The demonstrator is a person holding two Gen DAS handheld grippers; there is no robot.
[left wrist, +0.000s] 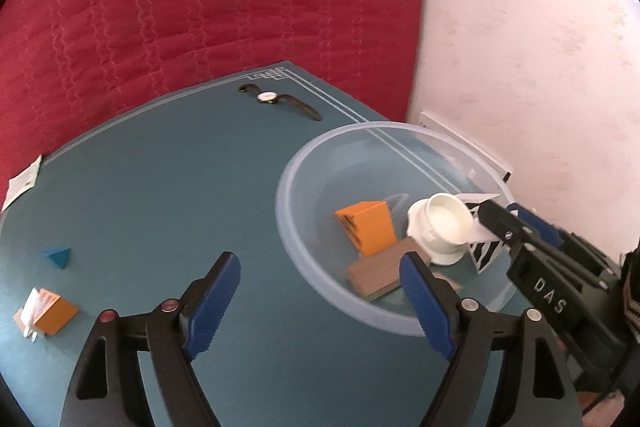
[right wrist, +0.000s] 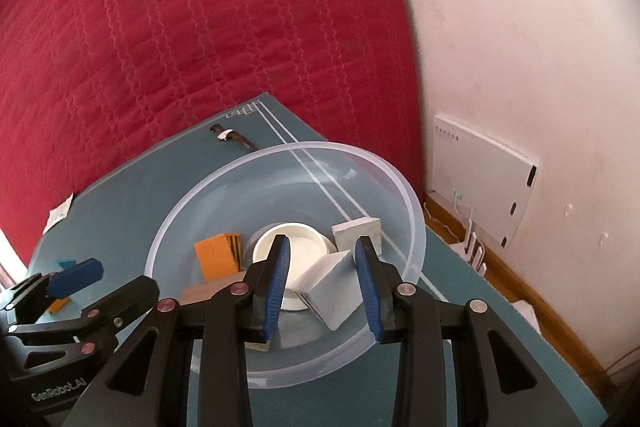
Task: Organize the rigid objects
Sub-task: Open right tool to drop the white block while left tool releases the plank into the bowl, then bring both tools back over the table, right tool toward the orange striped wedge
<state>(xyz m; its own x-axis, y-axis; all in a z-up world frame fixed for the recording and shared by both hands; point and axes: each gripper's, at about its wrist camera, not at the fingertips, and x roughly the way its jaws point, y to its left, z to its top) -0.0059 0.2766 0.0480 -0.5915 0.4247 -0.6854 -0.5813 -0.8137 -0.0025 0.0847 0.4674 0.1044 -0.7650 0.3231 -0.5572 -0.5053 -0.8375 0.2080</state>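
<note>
Just ahead of the right gripper (right wrist: pixel 322 279), the clear bowl (right wrist: pixel 412 211) already holds an orange block (right wrist: pixel 216 253), a white cup (right wrist: pixel 298 241), a wooden piece (left wrist: pixel 376 273) and two grey blocks (right wrist: pixel 358 229); the gripper's fingers stand apart above them, grasping nothing. The left gripper (left wrist: pixel 320 301) is also released and empty. To its left, a blue triangle (left wrist: pixel 58 255) and an orange box (left wrist: pixel 48 311) remain on the table (left wrist: pixel 160 187), with a watch (left wrist: pixel 276 99) far ahead, so I judge the task about half done.

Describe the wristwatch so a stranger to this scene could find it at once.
Start from the teal mat that covers the table, with the clear plastic bowl on its right side. Look past the bowl toward the mat's far corner, by the white line pattern: the wristwatch lies flat there, alone. It is the only long thin thing, with a dark strap and a pale round face; the rest are blocks.
</note>
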